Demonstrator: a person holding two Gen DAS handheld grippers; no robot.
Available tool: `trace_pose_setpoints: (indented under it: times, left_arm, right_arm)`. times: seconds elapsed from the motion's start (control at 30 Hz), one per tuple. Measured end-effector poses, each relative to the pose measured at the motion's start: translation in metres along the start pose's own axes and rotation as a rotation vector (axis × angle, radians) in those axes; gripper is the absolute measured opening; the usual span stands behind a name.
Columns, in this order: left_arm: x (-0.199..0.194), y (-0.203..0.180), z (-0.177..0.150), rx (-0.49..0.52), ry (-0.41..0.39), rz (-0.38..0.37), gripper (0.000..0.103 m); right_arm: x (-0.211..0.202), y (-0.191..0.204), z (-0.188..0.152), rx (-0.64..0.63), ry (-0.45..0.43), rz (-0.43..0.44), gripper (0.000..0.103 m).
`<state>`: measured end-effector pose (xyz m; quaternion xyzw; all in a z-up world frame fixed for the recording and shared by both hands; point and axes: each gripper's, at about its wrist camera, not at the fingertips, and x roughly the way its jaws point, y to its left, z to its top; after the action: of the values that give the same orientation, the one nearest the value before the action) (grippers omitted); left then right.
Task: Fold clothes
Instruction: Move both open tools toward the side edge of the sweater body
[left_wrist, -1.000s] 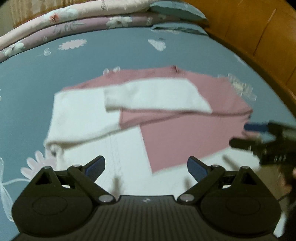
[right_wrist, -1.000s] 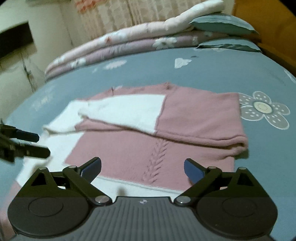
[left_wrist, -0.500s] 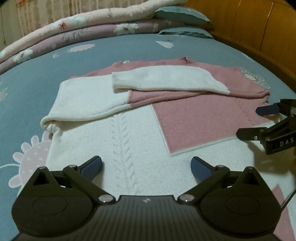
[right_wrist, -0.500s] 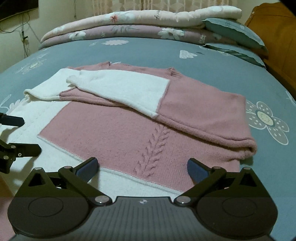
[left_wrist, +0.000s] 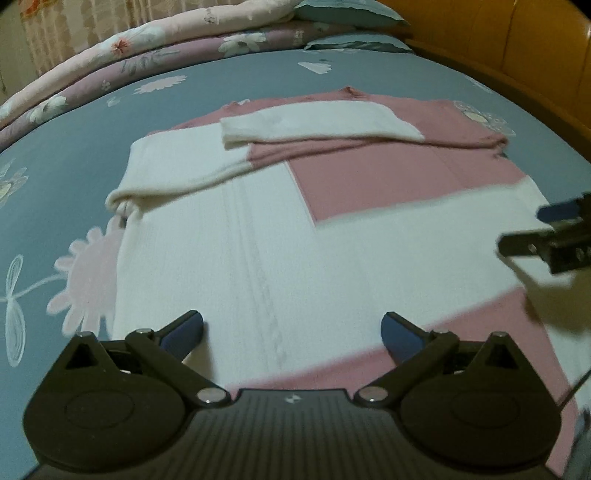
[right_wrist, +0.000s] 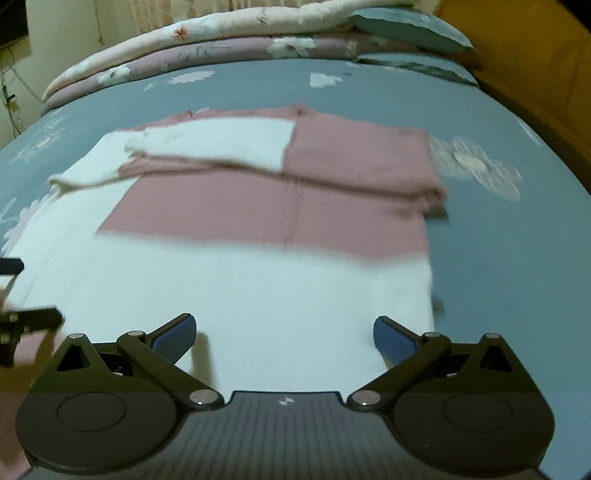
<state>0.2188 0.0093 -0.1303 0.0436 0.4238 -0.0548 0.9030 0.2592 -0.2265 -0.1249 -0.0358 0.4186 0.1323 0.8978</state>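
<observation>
Sweater (left_wrist: 258, 236), pink and white, lies flat on the bed (left_wrist: 74, 155), both sleeves folded across the chest. Left gripper (left_wrist: 291, 328) hangs over the white hem area, fingers (left_wrist: 184, 328) spread wide, grasping nothing. Right gripper (right_wrist: 282, 328) hangs over the hem's right side, fingers (right_wrist: 391, 339) likewise released and empty. Folded quilts (right_wrist: 207, 40) and pillows (right_wrist: 406, 26) are stacked at the bed's far edge.
</observation>
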Motion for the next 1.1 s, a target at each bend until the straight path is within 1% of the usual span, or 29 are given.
trace_pose_setpoints:
  times: [0.1,0.17,0.3,0.43,0.7,1.0,1.1]
  left_arm:
    - [-0.015,-0.002,-0.016,-0.014,0.0,-0.023,0.102]
    - [-0.024,-0.003,-0.027,-0.016,0.002,-0.037,0.102]
    - [-0.034,-0.006,-0.048,-0.003,0.003,-0.039,0.102]
    - [-0.04,-0.006,-0.06,0.003,-0.02,-0.038,0.102]
    - [-0.042,0.001,-0.066,-0.009,-0.042,-0.065,0.102]
    - [-0.044,0.0,-0.073,0.032,-0.059,-0.064,0.102]
    - [-0.044,0.0,-0.074,0.037,-0.067,-0.064,0.102]
  right_arm:
    - [-0.021,0.002,-0.028,0.008,0.012,-0.019,0.103]
    - [-0.033,0.003,-0.044,0.019,0.019,-0.016,0.103]
    - [-0.047,0.013,-0.071,-0.008,-0.004,-0.044,0.103]
    - [-0.053,0.015,-0.088,-0.004,-0.063,-0.064,0.103]
    - [-0.055,0.015,-0.095,-0.005,-0.11,-0.073,0.103]
    - [-0.061,0.013,-0.097,-0.002,-0.084,-0.079,0.103]
    - [-0.061,0.013,-0.098,-0.004,-0.091,-0.079,0.103]
